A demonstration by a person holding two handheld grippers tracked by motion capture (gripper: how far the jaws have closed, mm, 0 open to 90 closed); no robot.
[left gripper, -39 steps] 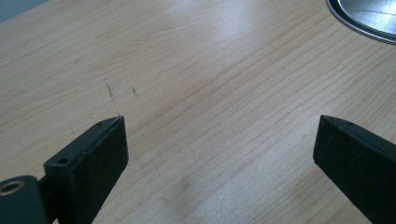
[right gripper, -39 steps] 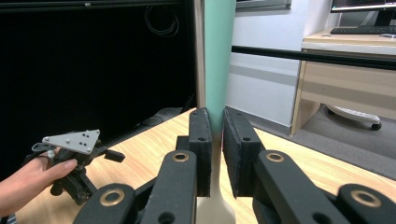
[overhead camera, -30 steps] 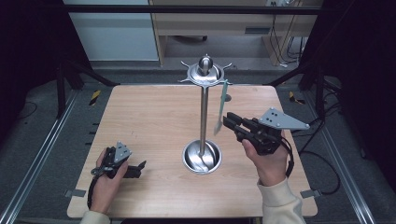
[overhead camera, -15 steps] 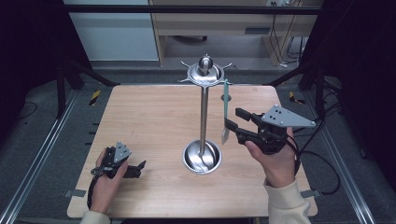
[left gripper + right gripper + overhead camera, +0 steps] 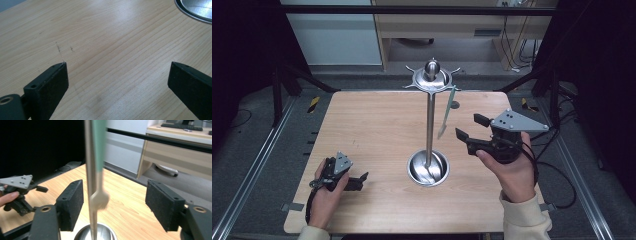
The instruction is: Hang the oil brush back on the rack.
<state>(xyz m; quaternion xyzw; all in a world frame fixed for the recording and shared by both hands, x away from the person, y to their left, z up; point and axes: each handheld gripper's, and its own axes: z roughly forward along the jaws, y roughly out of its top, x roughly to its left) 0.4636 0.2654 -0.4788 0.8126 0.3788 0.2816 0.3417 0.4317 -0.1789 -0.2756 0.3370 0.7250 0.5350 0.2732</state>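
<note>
High view showed a pale wooden table [image 5: 377, 125] with fine straight grain and rounded corners, standing on a dark floor between metal rails. At its middle rose a polished steel stand [image 5: 430, 120]: a thin round pole set in a shallow, mirror-bright dished base [image 5: 428, 169], topped by a flat disc with small hooked arms and a ball knob [image 5: 432, 67]. Nothing but the pole's foot sat in the dish.

From one hook on the right hung a slim utensil [image 5: 447, 112] with a mint-green handle and a small pale, rounded end, dangling freely beside the pole, its tip above the tabletop. Right gripper view showed the utensil [image 5: 99, 197] blurred, just in front of the pole, its pale end between the matte black, coarse-textured pads but touching neither.

Right gripper [image 5: 466, 128], black with a grey three-cornered plate on top, sat just right of the utensil's lower end; its jaws had just been opening and stood wide apart, the utensil loose between them.

Left gripper [image 5: 357, 181] lay low near the table's front left corner, well apart from the stand. Left gripper view showed its two blocky black jaws spread wide over bare wood with faint scratches, the rim of the steel base [image 5: 192, 11] at the upper right corner.
</note>
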